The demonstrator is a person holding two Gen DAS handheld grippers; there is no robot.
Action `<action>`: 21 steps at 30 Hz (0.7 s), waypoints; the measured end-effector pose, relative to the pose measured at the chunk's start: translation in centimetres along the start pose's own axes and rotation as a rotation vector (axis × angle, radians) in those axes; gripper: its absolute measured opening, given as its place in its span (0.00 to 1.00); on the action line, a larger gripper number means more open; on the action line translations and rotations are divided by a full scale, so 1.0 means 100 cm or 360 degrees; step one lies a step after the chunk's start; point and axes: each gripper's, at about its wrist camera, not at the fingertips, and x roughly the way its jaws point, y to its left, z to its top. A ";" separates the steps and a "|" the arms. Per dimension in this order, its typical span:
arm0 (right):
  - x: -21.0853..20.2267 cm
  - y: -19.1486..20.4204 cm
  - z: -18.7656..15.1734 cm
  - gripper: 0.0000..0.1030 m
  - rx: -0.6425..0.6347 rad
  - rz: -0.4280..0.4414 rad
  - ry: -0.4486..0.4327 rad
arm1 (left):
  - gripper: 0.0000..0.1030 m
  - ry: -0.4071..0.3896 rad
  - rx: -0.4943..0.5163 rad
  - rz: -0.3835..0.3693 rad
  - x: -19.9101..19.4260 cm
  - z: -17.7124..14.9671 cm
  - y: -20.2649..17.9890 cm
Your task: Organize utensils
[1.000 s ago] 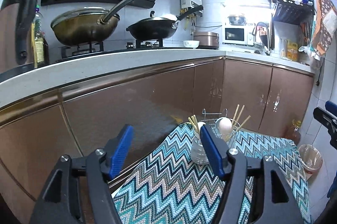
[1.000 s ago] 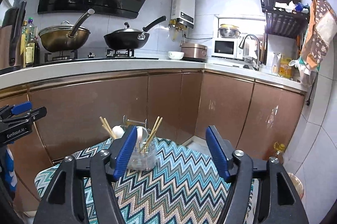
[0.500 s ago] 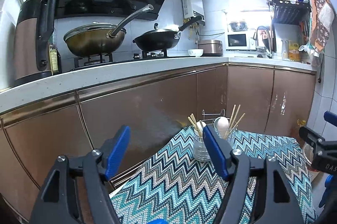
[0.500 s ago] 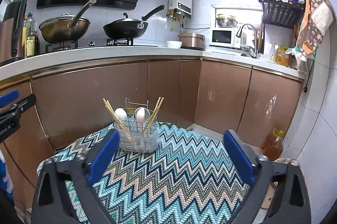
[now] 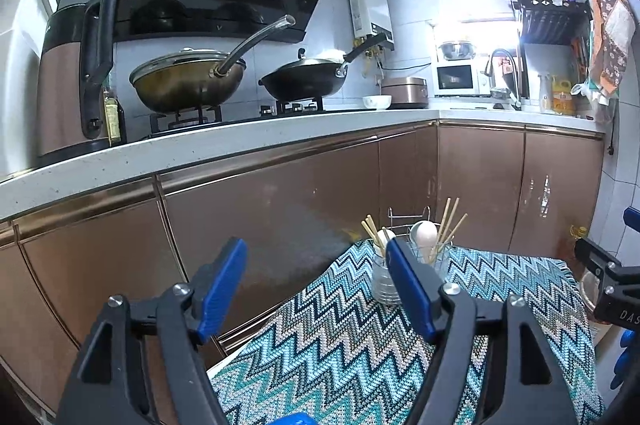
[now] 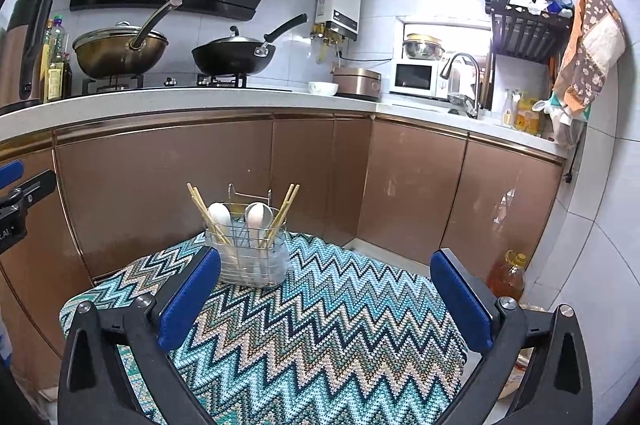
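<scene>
Utensils stand upright in the wire holder [image 6: 250,249], left of centre, just beyond the right gripper [image 6: 326,299], whose empty jaws have just been opening wide. In the left view the holder sits past the left gripper [image 5: 316,283]'s right jaw; those jaws, partly spread, have also been opening and hold nothing.

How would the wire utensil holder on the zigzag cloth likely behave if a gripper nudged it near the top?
The wire utensil holder would probably tip rather than slide: it stands upright and narrow, with chopsticks and spoons rising above its rim. It looks light, being open wire. The woven zigzag cloth beneath may grip or bunch.
</scene>
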 end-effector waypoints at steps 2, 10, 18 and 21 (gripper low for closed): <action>0.000 -0.001 -0.001 1.00 0.0001 -0.0002 0.0002 | 0.69 -0.0003 -0.0002 -0.0001 -0.001 0.000 -0.001; -0.001 -0.005 -0.004 1.00 0.0005 -0.0021 0.0004 | 0.69 -0.0028 -0.0001 0.0006 -0.004 0.001 -0.001; -0.003 -0.008 -0.005 1.00 0.0013 -0.0035 0.0003 | 0.70 -0.0026 -0.0010 0.0006 -0.006 0.003 -0.001; -0.003 -0.009 -0.005 1.00 0.0013 -0.0037 0.0005 | 0.70 -0.0029 -0.0010 0.0008 -0.006 0.003 -0.001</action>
